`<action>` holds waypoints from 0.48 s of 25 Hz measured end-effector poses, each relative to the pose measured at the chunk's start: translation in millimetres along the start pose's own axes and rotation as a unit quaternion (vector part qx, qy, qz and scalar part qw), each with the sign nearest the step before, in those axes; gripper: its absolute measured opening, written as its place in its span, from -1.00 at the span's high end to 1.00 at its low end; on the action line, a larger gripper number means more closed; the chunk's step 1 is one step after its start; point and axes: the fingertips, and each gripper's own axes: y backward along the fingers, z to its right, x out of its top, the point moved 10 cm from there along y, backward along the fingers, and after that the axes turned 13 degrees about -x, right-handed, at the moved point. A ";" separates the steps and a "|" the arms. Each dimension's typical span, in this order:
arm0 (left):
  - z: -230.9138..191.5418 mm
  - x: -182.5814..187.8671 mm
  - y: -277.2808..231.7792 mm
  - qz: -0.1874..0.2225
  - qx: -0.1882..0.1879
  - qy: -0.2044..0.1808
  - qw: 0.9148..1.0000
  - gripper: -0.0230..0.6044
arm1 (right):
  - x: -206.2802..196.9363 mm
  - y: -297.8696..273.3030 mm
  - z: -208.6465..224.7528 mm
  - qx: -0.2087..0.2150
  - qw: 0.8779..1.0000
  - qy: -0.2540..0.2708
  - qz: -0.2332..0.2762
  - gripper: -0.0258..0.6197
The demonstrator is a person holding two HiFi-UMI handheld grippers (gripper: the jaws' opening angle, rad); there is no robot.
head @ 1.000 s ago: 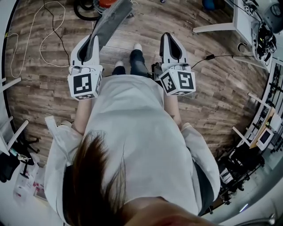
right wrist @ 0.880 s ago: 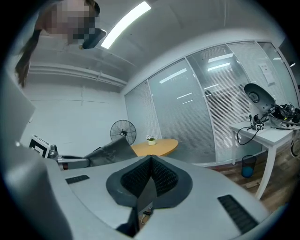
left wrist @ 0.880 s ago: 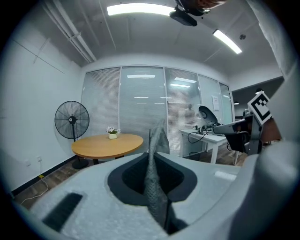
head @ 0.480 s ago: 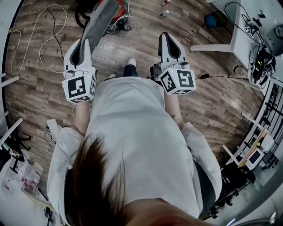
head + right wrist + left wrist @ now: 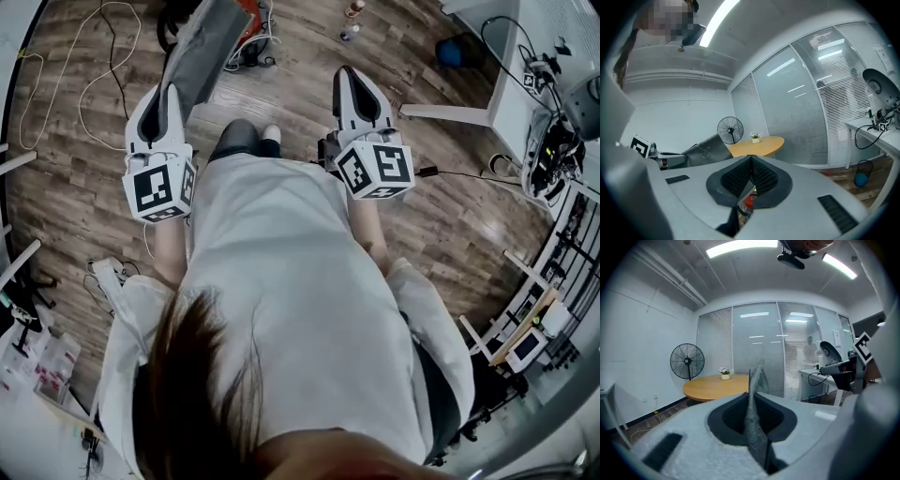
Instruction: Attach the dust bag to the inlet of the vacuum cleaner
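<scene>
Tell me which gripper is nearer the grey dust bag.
Left. The left gripper is shut on the dust bag; the right gripper, shut and empty, stands apart at the bag's right.

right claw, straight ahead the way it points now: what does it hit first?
Nothing close. The shut right claw lines up with the round wooden table, before the glass partition; depth is hard to judge.

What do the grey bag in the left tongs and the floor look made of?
Dust bag: grey woven or non-woven cloth, matte; fine mesh-like texture, limp folds. Floor: wood or wood-look laminate, low sheen; plank seams and grain.
</scene>
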 end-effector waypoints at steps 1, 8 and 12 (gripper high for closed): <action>0.0 0.1 -3.6 -0.003 -0.002 -0.001 1.000 0.80 | -0.2 -3.1 1.2 0.000 1.000 -0.001 -0.002 0.91; -16.6 1.2 -30.1 -0.005 -0.018 0.002 1.000 0.80 | -2.1 -31.8 -4.8 -0.003 1.000 -0.002 -0.016 0.91; -41.7 3.5 -53.7 -0.012 -0.033 0.008 0.999 0.80 | 4.3 -60.2 -13.7 -0.014 1.000 -0.004 -0.021 0.91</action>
